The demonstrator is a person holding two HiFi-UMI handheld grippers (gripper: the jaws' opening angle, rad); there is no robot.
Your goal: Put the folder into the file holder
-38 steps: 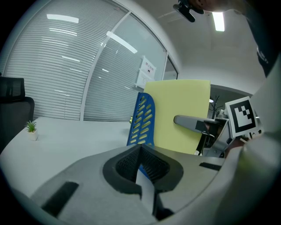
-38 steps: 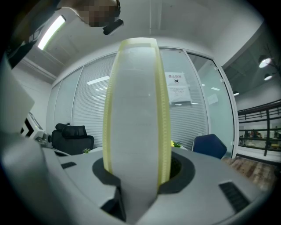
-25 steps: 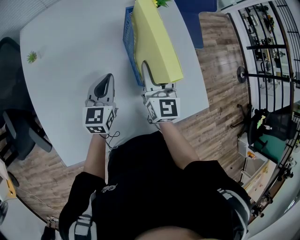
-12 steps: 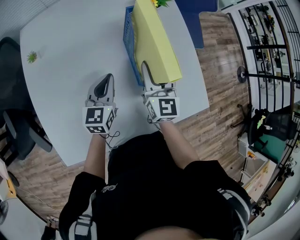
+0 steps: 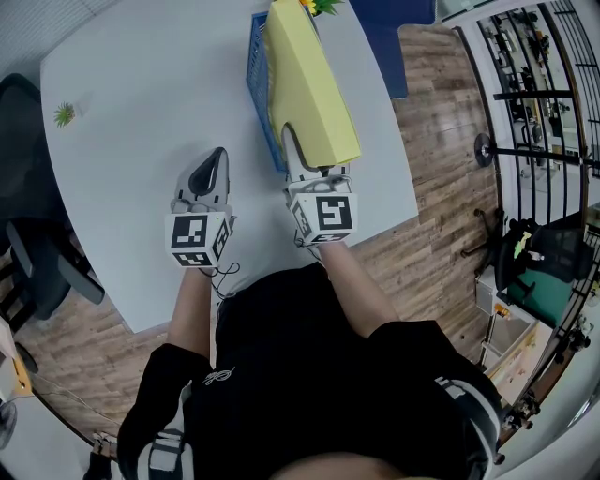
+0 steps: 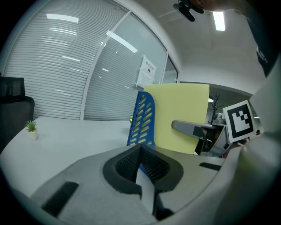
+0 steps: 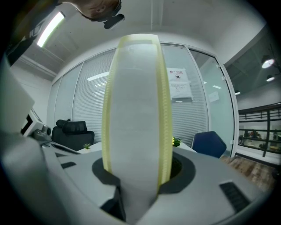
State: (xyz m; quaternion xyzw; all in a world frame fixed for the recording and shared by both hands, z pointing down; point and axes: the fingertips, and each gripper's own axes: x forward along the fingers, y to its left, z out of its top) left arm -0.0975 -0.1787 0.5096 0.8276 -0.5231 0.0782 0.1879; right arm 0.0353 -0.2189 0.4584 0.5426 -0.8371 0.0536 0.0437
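Observation:
My right gripper (image 5: 306,142) is shut on the near end of a thick yellow folder (image 5: 305,80), which stands on edge over the white table (image 5: 141,94). In the right gripper view the folder's pale spine (image 7: 136,110) fills the space between the jaws. The folder runs along the right side of the blue perforated file holder (image 5: 258,80); the left gripper view shows the holder's blue wall (image 6: 142,121) in front of the folder (image 6: 180,118). Whether the folder's far end sits inside, I cannot tell. My left gripper (image 5: 217,157) rests to the left, shut and with nothing in it.
A tiny potted plant (image 5: 64,114) stands at the table's left side and another plant (image 5: 319,6) at its far end. A blue chair (image 5: 389,37) is beyond the table, a black chair (image 5: 23,187) to the left. The table's right edge (image 5: 403,202) lies close to the folder.
The folder's near end and my right gripper have shifted very slightly. The left gripper has not moved.

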